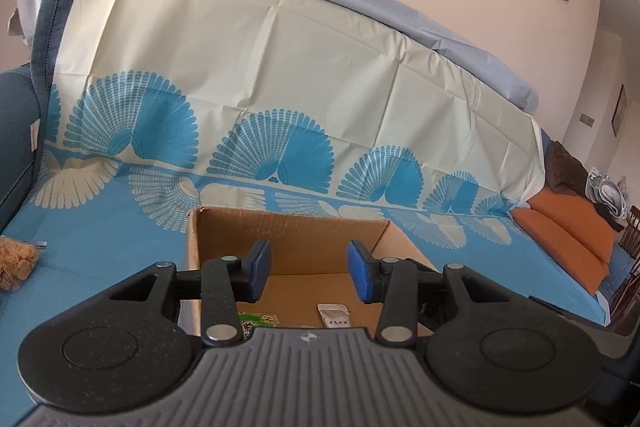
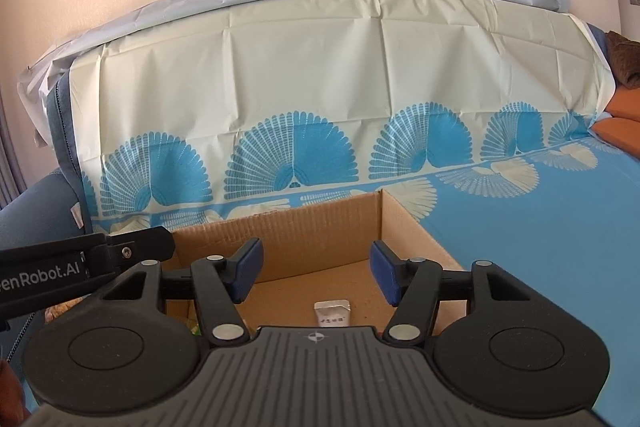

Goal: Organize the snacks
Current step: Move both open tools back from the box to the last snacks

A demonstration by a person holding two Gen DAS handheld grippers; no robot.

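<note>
While both grippers hang over the cardboard box [image 2: 304,227], left gripper [image 1: 309,273] and right gripper [image 2: 316,277] have fingers apart, nothing between them; likely just dropped stock. Box sits low centre on the blue sheet [image 2: 560,227], open top for easy drops. Inside: one silver packet [image 2: 332,314], one green packet [image 1: 256,321]. One cookie bag [image 1: 16,263] waits at left edge, outside.
</note>
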